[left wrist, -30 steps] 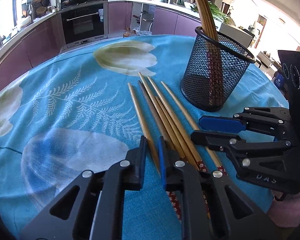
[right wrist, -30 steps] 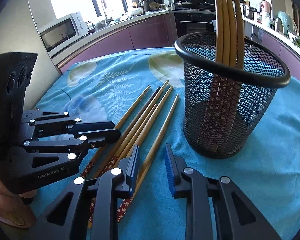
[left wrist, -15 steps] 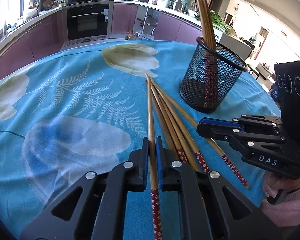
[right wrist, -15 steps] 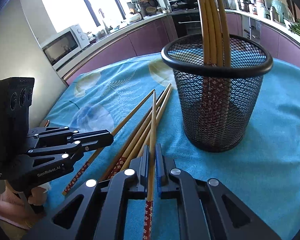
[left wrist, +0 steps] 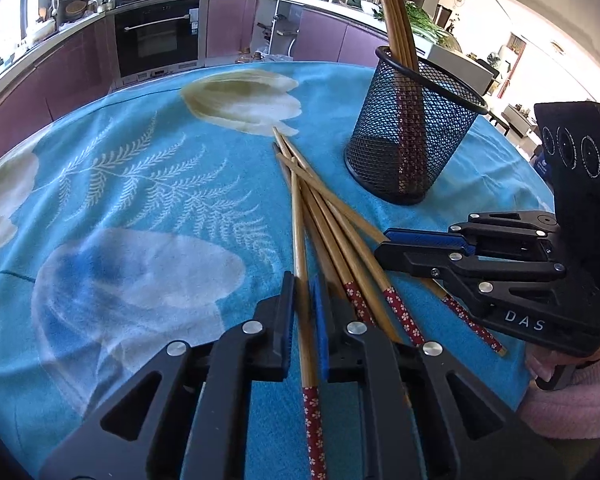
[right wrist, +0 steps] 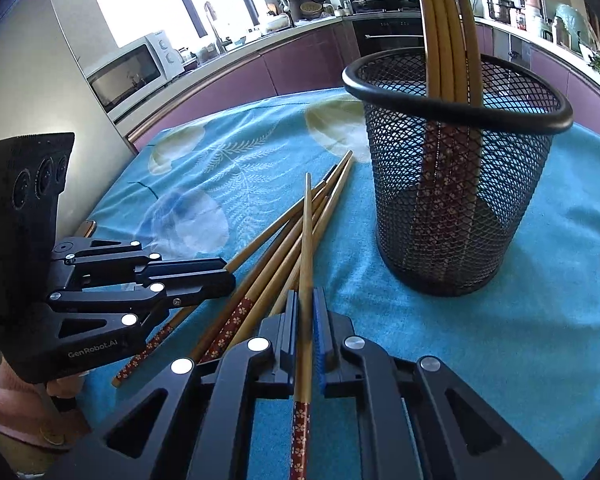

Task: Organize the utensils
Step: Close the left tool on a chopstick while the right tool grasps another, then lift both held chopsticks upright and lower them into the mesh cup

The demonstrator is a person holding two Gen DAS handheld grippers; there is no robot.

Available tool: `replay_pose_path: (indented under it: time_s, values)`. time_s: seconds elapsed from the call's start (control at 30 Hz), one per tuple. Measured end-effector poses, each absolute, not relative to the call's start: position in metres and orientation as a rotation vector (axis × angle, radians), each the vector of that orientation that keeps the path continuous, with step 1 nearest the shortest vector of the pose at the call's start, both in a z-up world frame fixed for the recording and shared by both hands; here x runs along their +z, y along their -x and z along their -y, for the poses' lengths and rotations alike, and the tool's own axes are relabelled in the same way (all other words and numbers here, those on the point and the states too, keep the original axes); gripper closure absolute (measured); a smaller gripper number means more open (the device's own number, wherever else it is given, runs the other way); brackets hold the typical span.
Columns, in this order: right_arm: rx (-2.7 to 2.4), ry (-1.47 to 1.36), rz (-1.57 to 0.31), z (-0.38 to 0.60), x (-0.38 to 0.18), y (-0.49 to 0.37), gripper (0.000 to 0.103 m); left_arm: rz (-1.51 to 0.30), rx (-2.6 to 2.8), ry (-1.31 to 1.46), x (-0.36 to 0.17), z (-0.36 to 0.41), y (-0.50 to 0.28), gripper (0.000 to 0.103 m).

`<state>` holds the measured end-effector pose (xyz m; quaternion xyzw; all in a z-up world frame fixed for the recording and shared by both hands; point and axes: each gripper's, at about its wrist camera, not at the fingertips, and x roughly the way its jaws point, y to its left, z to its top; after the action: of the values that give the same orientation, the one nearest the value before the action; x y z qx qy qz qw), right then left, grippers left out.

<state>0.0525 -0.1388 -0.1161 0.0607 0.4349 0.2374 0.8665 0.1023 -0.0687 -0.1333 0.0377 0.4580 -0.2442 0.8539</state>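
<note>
Chopsticks (right wrist: pixel 446 32) stand bundled in the black mesh holder (right wrist: pixel 456 216) at upper right; each gripper, left (left wrist: pixel 303 304) and right (right wrist: pixel 308 320), pinches one chopstick from the bench pile (left wrist: pixel 340 232)

The chopsticks standing in the mesh basket (right wrist: pixel 456 184) run off the top edge in both views, tips unseen. The left claw (left wrist: pixel 302 320) covers part of its held chopstick (left wrist: pixel 299 216), whose patterned end leaves the bottom edge. Countertop items at upper left of the right wrist view are too small to identify.

Mesh holder (right wrist: pixel 456 200) beside chopstick pile (right wrist: pixel 276 264)
</note>
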Motion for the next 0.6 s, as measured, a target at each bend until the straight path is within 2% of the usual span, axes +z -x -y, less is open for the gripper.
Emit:
replay_pose_path:
  time_s: [0.33, 0.6]
  values:
    - [0.507, -0.126, -0.835, 0.147, -0.095, -0.044, 0.097, -0.937, -0.511, -0.070, -0.123, 0.072, -0.104, 0.095]
    - [0.518, -0.131, -0.702, 0.165, -0.052, -0.030, 0.097, -0.830, -0.595, -0.001, -0.078, 0.060, -0.094, 0.095]
